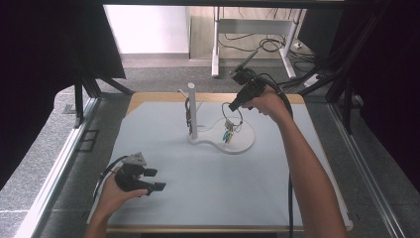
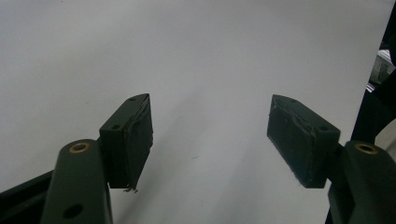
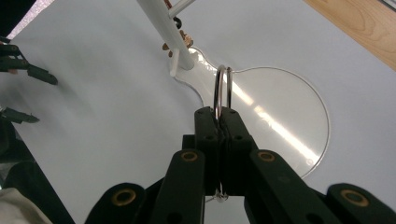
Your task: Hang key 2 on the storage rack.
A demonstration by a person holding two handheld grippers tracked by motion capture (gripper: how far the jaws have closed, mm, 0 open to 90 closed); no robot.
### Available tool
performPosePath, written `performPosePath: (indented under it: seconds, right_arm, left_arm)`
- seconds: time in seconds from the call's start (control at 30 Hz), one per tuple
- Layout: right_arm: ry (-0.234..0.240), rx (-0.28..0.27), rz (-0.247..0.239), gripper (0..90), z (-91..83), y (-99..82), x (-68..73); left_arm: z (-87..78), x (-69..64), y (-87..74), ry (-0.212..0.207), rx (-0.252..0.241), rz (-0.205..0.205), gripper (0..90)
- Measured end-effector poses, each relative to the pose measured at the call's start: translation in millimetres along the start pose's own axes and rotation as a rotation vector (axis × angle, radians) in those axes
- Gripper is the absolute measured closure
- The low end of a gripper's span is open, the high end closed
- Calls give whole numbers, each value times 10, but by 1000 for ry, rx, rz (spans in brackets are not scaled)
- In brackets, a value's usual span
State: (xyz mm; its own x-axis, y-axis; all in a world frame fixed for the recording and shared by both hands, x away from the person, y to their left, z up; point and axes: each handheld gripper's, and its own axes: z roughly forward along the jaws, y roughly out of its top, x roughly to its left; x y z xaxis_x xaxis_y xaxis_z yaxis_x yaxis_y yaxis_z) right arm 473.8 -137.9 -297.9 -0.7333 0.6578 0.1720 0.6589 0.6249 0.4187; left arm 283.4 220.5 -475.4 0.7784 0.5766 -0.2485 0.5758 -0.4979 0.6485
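Observation:
My right gripper (image 1: 232,106) hovers over the white stand's round base (image 1: 241,144), shut on a metal key ring (image 1: 233,117) from which small coloured keys or tags (image 1: 227,135) dangle. In the right gripper view the jaws (image 3: 218,112) pinch the double wire ring (image 3: 222,86), which stands upright above the base plate (image 3: 285,116). The stand's white post (image 1: 192,110) rises to the left of the ring, with a brownish item (image 1: 187,113) hanging on a peg. My left gripper (image 1: 157,179) rests at the table's near left, jaws (image 2: 210,140) wide apart with nothing between them.
A pale mat (image 1: 208,183) covers the wooden table, whose edge (image 1: 163,96) shows at the back. A desk frame and cables (image 1: 267,44) stand on the floor beyond. Dark curtains flank both sides.

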Motion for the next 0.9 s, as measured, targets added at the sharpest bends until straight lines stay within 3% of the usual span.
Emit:
performPosePath:
  seconds: [0.9]
  right_arm:
    - [-10, -21, 32, 877, 115, 188, -119]
  left_arm:
    - [-12, 7, -1, -7, -4, 4, 316]
